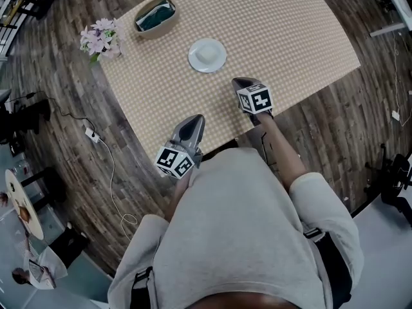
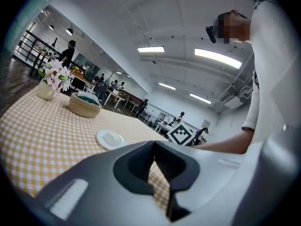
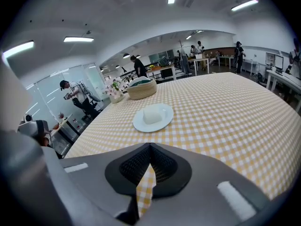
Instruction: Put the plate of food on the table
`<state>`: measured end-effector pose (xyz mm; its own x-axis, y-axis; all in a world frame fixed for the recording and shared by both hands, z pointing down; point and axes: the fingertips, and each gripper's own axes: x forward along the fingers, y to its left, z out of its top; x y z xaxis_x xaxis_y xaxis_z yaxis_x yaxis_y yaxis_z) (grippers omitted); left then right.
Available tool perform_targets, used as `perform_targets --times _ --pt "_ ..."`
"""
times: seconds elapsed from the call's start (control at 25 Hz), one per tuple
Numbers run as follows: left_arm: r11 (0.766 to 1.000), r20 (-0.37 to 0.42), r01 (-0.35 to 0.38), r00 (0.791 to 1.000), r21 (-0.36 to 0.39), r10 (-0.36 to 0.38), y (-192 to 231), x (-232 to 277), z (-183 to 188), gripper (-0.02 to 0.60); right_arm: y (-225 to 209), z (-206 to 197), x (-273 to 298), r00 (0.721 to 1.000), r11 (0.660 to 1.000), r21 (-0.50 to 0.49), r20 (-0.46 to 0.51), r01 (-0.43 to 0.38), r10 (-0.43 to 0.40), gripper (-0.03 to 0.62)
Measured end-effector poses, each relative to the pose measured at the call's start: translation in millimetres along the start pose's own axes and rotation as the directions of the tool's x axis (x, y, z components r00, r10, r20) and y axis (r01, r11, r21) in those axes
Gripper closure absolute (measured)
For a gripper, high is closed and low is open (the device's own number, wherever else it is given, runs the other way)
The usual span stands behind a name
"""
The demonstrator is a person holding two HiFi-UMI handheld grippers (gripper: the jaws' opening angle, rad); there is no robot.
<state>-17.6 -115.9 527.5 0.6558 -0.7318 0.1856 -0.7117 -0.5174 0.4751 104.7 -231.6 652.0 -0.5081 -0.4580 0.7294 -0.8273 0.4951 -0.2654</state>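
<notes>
A white plate (image 1: 207, 55) with a pale block of food (image 3: 151, 114) rests on the checked tablecloth of the table (image 1: 290, 37), near its middle. My right gripper (image 1: 237, 80) hovers over the cloth just in front of the plate, apart from it, jaws shut and empty. In the right gripper view the plate (image 3: 153, 117) lies a short way beyond the closed tips (image 3: 150, 146). My left gripper (image 1: 197, 118) is at the table's near edge, further from the plate, also shut with nothing in it. From the left gripper view (image 2: 154, 144) the plate (image 2: 110, 139) is ahead and to the left.
A woven basket (image 1: 155, 17) and a small vase of pink flowers (image 1: 102, 38) stand at the table's far left corner. A white cable (image 1: 109, 172) trails on the wooden floor to the left. Other tables and people fill the room behind.
</notes>
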Motion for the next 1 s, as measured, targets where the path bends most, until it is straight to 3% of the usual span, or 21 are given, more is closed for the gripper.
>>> perform_targets --times 0.52,1.0 --pt "0.992 -0.024 0.003 1.000 0.125 0.000 -36.2 -27.6 -14.3 0.574 58.8 -51.2 -82.1 0.989 0.999 -0.027 0.145 -0.029 0.032 0.595" --pt "0.986 -0.001 0.058 0.998 0.155 -0.058 -38.0 -87.0 -10.7 0.572 126.4 -86.0 -141.3 0.966 0.998 0.002 0.250 0.062 -0.061 0.595"
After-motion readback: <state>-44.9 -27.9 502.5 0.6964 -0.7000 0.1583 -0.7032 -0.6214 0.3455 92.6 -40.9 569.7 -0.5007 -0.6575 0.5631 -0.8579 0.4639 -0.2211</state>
